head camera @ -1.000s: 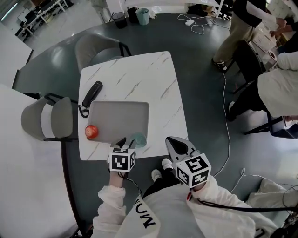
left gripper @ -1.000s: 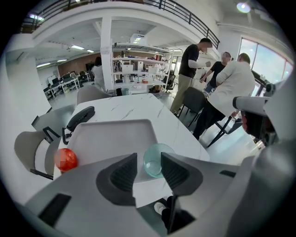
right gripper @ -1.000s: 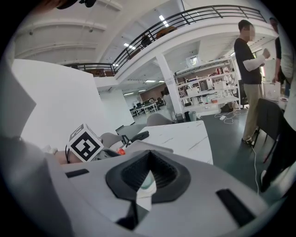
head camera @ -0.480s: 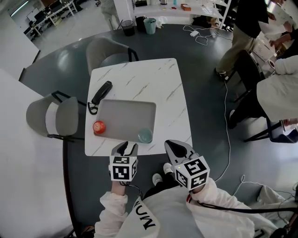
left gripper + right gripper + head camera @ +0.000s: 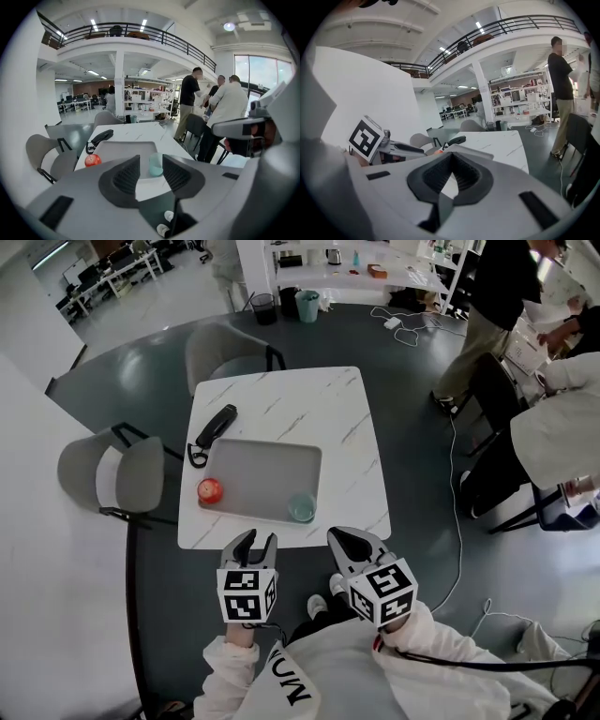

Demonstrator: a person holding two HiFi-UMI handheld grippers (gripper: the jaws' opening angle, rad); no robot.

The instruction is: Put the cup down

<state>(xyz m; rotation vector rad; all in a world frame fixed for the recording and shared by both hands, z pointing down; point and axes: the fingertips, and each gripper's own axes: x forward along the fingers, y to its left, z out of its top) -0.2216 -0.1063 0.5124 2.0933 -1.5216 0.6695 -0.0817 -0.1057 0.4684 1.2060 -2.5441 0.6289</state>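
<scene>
Well, your marble desk [image 5: 281, 395] carries a grey tray [image 5: 267, 470], its near edge cut off in the left gripper view. Your left hand-held gripper [image 5: 255, 542] hangs off the desk's near edge, jaws apart and empty; your right hand-held gripper [image 5: 345, 540] has its tips together on nothing. The cup [image 5: 301, 508] stands upright in the tray's near right corner, framed between the left jaws but hidden in the right gripper view.

Tray [image 5: 123, 149] corners hide behind the left gripper's [image 5: 150, 159] fingers [image 5: 124, 178] (the apple [image 5: 439, 151] mostly behind the right gripper [image 5: 450, 157]).
</scene>
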